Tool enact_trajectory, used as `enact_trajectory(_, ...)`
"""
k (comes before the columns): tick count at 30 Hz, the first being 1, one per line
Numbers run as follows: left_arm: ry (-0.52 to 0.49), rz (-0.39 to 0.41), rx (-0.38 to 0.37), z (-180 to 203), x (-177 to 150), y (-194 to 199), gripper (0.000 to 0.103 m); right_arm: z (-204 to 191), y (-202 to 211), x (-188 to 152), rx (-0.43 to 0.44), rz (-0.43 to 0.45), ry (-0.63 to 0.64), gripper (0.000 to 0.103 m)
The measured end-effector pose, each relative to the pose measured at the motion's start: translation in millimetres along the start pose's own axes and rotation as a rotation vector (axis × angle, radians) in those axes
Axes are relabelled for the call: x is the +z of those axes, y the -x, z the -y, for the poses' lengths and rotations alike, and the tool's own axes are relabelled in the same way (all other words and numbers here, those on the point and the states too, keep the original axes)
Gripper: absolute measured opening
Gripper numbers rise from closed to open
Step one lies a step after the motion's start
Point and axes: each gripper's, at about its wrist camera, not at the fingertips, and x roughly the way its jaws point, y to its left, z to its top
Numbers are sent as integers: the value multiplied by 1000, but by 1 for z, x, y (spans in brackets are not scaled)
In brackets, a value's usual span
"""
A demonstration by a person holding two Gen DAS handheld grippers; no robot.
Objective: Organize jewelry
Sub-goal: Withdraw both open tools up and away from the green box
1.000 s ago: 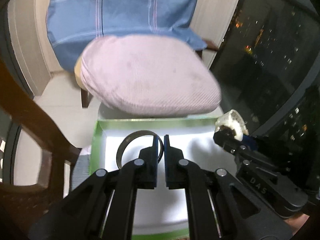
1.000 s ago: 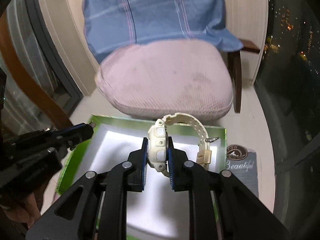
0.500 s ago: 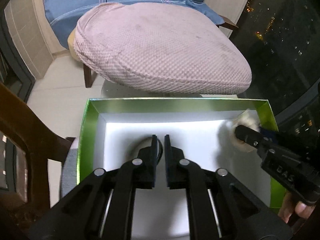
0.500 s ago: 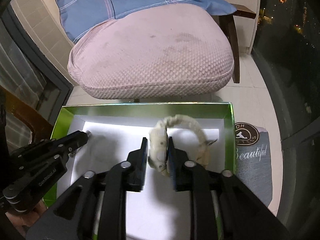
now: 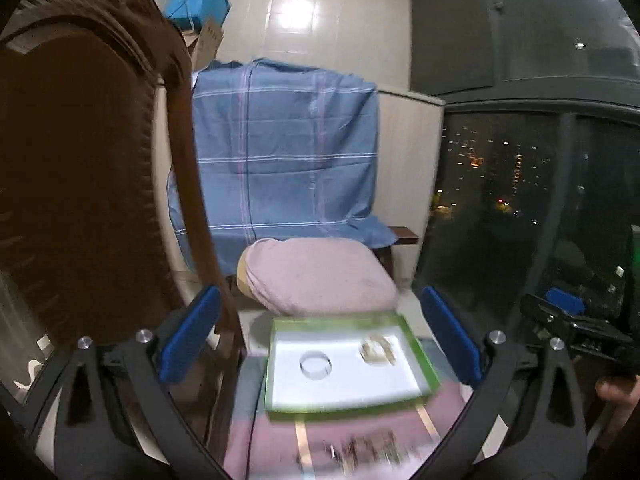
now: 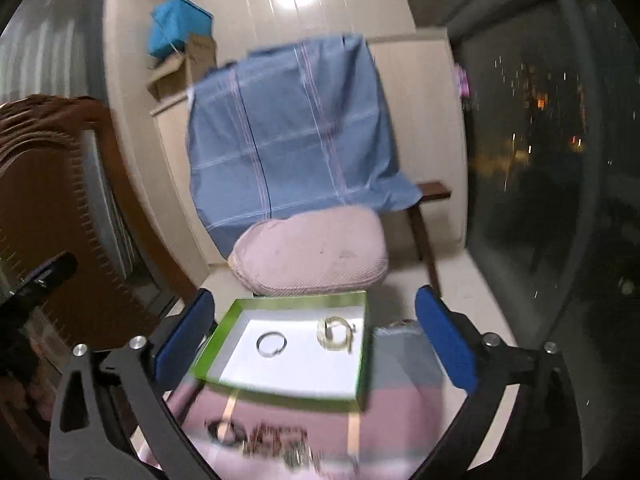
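- My left gripper [image 5: 320, 340] and right gripper [image 6: 316, 332] are both opening wide, nothing between the fingers.
- Bangle [image 6: 271, 345] and watch [image 6: 335, 333] lie in the green box [image 6: 280, 387], ahead of my fingertips: done.
- Blurred jewelry pile [image 6: 272, 446] below the fingers remains, I judge.

Black handheld grippers with blue pads

Left gripper [image 5: 320, 344] and right gripper [image 6: 314, 340]: black slotted linkage arms, silver screws, blue finger pads [image 5: 188, 334].

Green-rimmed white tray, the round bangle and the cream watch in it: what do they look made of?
Green-rimmed white tray: likely cardboard; thin straight walls, matte white floor, glossy green rim.
Round bangle: seemingly metal; thin silvery band with bright glints.
Cream watch: probably plastic or resin; chunky, dull, pale strap. Blur leaves all three uncertain.
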Motion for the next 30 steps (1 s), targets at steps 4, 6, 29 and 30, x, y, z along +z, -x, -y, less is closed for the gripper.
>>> enact_trajectory(4, -7, -54, -12, 13, -38, 64, 99, -17, 64, -42, -11, -38, 46, 99)
enact_trajectory(6, -8, -98, 21, 22, -64, 83, 99, -23, 80, -69, -22, -85, 46, 99)
enact_trajectory(29, 75, -285, 16, 46, -156, 153, 99, -60, 180, -166, -7, -131, 44, 99)
enact_trajectory(30, 72, -284, 14, 47, -157, 150, 99, -61, 181, -166, -8, -129, 44, 99)
